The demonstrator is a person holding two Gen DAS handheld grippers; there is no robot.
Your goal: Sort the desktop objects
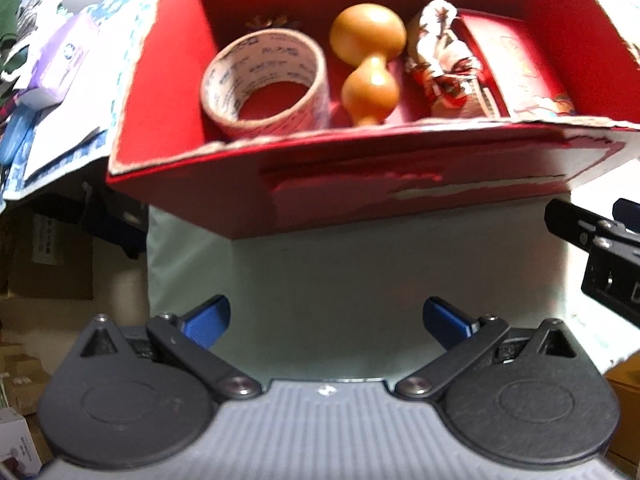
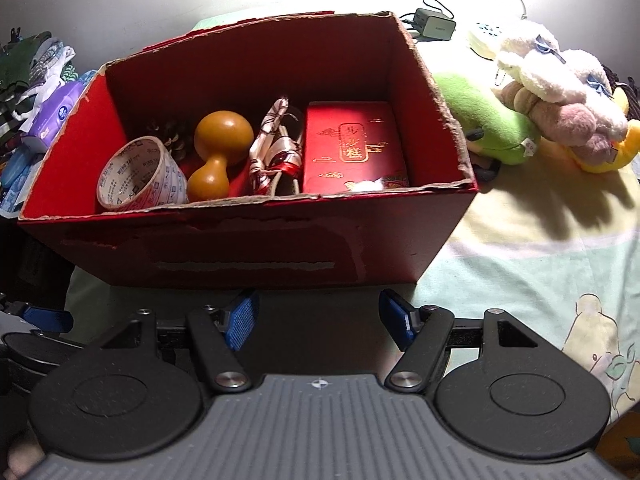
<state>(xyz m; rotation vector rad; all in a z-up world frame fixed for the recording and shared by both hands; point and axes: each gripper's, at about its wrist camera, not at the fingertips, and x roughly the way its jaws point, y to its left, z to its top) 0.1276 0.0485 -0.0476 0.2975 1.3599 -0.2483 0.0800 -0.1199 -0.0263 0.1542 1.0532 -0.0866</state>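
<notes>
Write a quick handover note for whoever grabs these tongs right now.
Left tongs: open, empty, in front of the red box.
Right tongs: open, empty, also facing the box.
In the box, left to right: tape roll, pine cone behind it, wooden gourd, patterned ribbon bundle, red gift case.
Still outside: plush toys to the right, tissue pack to the left.

plush toys [image 2: 560, 84] heap at two o'clock on the cartoon-print bedsheet [image 2: 540, 248]; a charger [image 2: 434, 26] sits at one o'clock, a purple tissue pack [image 2: 56, 118] and folded clothes [image 2: 36, 64] at ten.
</notes>
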